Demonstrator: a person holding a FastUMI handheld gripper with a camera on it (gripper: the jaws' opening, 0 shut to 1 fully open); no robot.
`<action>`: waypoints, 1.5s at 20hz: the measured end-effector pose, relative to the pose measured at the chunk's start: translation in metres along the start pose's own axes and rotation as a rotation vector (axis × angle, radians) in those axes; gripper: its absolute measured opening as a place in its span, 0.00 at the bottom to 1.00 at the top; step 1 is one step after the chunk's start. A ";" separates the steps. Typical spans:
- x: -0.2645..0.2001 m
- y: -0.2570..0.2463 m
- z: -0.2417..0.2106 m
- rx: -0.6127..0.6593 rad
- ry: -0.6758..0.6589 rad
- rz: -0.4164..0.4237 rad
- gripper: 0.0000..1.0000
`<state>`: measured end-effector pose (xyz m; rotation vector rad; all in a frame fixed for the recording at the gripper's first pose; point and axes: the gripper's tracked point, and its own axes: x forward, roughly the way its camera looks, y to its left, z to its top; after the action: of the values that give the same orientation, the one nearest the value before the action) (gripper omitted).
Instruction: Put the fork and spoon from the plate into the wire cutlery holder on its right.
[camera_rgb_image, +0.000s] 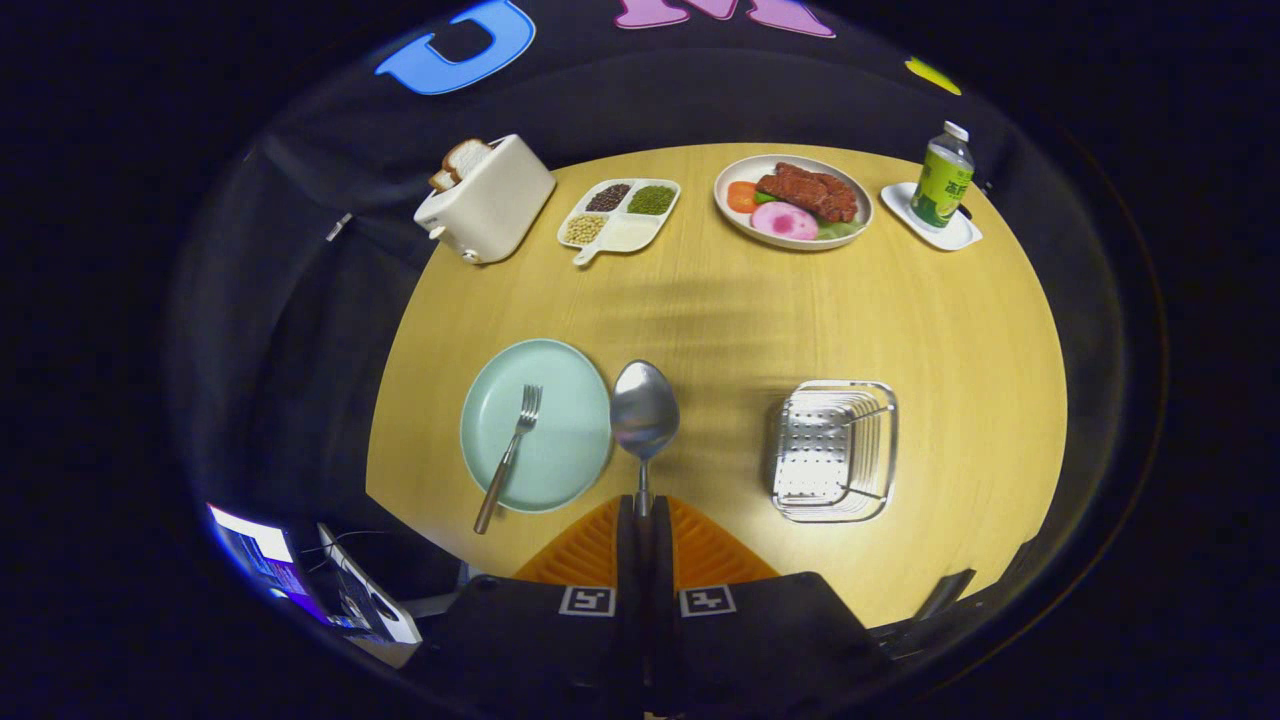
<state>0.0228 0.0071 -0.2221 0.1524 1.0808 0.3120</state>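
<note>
The hand-held gripper (643, 505) has its two fingers drawn together with almost no gap between them, clamped on the thin handle of a shiny metal spoon (645, 412). The spoon stands out straight ahead of the fingertips, bowl forward, raised above the round light-wood table (950, 330) — it sits between the plate and the holder rather than on either.

Just left of the spoon's bowl lies a round pale-green plate (560, 450). A metal fork (510, 455) rests on it, tines pointing away from the gripper and its handle running back over the plate's near rim.

To the right of the spoon, well apart from it, stands the rectangular wire cutlery holder (835, 450) with a perforated metal floor — nothing can be seen inside.

Farther across the table, from left to right: a cream toaster (490, 205) with bread slices sticking up from it, a white divided dish (620, 215) of beans and grains, an oval white plate of meat and vegetables (795, 200), and a green-labelled plastic bottle (942, 180) standing on a small white tray (950, 235).
</note>
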 end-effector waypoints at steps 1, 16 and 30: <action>-0.005 -0.013 0.001 0.006 0.001 -0.012 0.09; 0.021 -0.094 -0.024 0.069 0.157 -0.067 0.09; 0.019 -0.104 -0.015 0.151 0.211 -0.053 0.14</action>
<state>0.0361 -0.0852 -0.2730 0.2290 1.3160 0.2008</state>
